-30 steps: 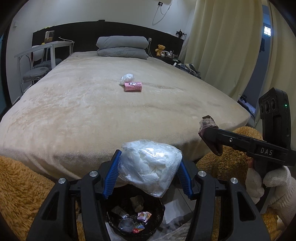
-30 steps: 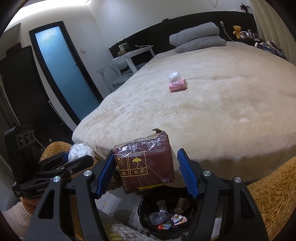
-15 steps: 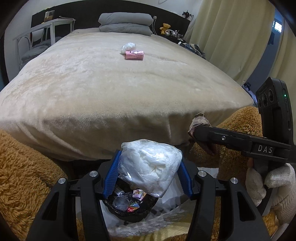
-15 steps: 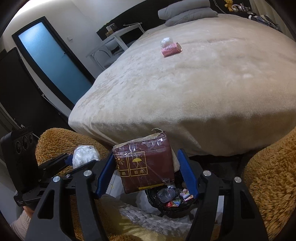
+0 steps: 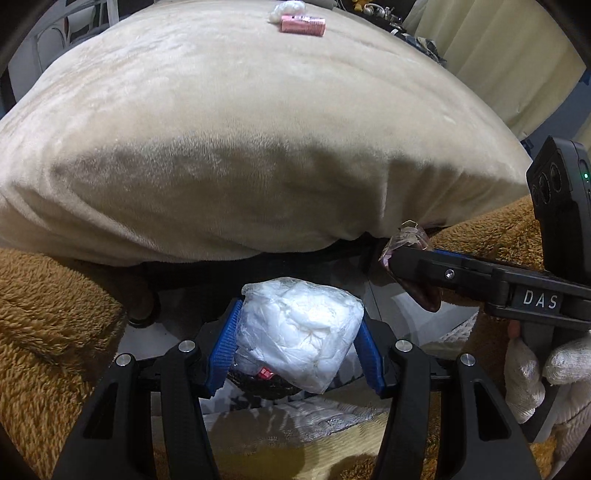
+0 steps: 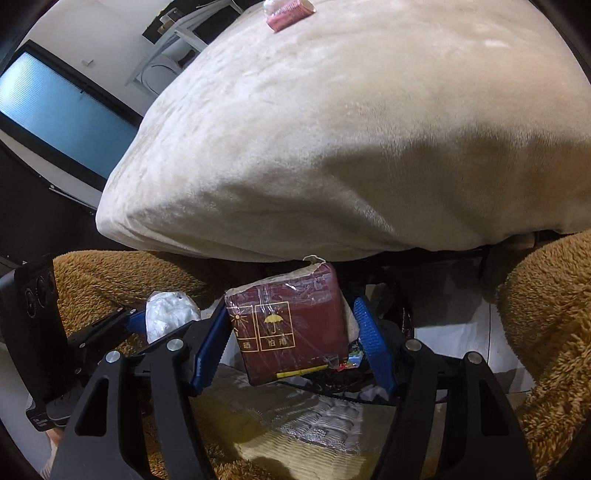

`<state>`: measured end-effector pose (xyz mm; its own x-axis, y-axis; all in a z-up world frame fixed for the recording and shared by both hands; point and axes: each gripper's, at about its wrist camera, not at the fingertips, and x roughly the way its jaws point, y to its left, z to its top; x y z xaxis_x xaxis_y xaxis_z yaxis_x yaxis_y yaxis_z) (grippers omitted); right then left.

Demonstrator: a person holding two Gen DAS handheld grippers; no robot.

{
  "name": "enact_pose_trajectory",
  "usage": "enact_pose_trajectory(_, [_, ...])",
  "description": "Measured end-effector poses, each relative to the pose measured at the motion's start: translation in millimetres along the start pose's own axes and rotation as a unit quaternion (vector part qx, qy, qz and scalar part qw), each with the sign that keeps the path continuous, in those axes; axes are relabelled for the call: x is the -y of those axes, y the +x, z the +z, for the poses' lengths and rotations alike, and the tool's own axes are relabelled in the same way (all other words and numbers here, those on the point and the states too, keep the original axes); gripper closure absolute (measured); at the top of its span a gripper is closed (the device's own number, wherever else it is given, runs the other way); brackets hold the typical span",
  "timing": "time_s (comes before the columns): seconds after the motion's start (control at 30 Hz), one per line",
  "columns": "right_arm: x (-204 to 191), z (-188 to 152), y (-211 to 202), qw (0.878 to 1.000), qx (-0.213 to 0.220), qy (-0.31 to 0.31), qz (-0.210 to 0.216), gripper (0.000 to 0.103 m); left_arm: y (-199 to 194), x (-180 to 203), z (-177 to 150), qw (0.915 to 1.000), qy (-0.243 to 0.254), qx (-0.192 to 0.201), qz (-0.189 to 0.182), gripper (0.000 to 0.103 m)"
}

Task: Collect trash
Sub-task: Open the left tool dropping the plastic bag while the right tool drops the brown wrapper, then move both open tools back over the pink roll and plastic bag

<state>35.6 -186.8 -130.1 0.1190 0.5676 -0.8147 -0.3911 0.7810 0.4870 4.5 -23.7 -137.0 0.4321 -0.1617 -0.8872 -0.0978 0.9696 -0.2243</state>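
Dark round bin (image 5: 273, 386) on the floor at the foot of the bed, mostly hidden under the held items; small colourful wrappers (image 6: 349, 360) show inside it in both views

Left tongs (image 5: 297, 341): blue pads pinching a clear plastic bag stuffed with white tissue (image 5: 299, 339) from both sides, directly above the bin

Right tongs (image 6: 291, 339): pinching a dark red plastic-wrapped box with gold umbrella symbols (image 6: 291, 328), tilted, left pad flat against it; right pad's contact partly hidden behind the box. Box hangs over the bin's near rim

Beige plush bed cover (image 5: 258, 140) overhangs just beyond the bin; brown fluffy rug (image 5: 51, 332) flanks both sides, leaving a narrow strip of pale floor (image 6: 461, 332) between. Tight room around the bin

On the bed top, well away: pink cylindrical packet (image 5: 303, 26) with a small white crumpled bag (image 5: 286, 7) touching its far side

Left view only: white knitted glove (image 5: 546, 369) gripping the right handle, curtains at right. Right view only: blue frosted door (image 6: 62, 110), white chair, bin's right side and wrappers more exposed
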Motion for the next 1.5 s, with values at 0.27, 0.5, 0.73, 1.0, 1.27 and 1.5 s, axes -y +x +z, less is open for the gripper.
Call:
enact_pose_trajectory(0.27, [9, 2, 26, 0.999, -0.041, 0.033, -0.01, 0.036, 25, -2, -1, 0.9984, -0.015, -0.054, 0.005, 0.047])
enact_pose_trajectory(0.5, [14, 1, 45, 0.996, -0.071, 0.045, -0.022, 0.036, 46, -2, 0, 0.9944, -0.031, -0.101, -0.001, 0.047])
enact_pose_trajectory(0.73, [20, 2, 59, 0.994, -0.092, 0.056, -0.021, 0.036, 53, -10, -2, 0.9911, -0.053, -0.122, -0.003, 0.046])
enact_pose_trajectory(1.0, [24, 2, 61, 0.993, -0.098, 0.067, -0.012, 0.028, 55, -6, 1, 0.9903, -0.041, -0.133, 0.009, 0.034])
enact_pose_trajectory(1.27, [24, 4, 58, 0.993, -0.087, 0.073, -0.011, 0.022, 51, -4, -1, 0.9915, -0.032, -0.123, 0.027, 0.028])
enact_pose_trajectory(1.5, [23, 6, 51, 0.995, -0.072, 0.07, -0.007, 0.022, 47, -3, -1, 0.9939, -0.027, -0.103, 0.028, 0.028])
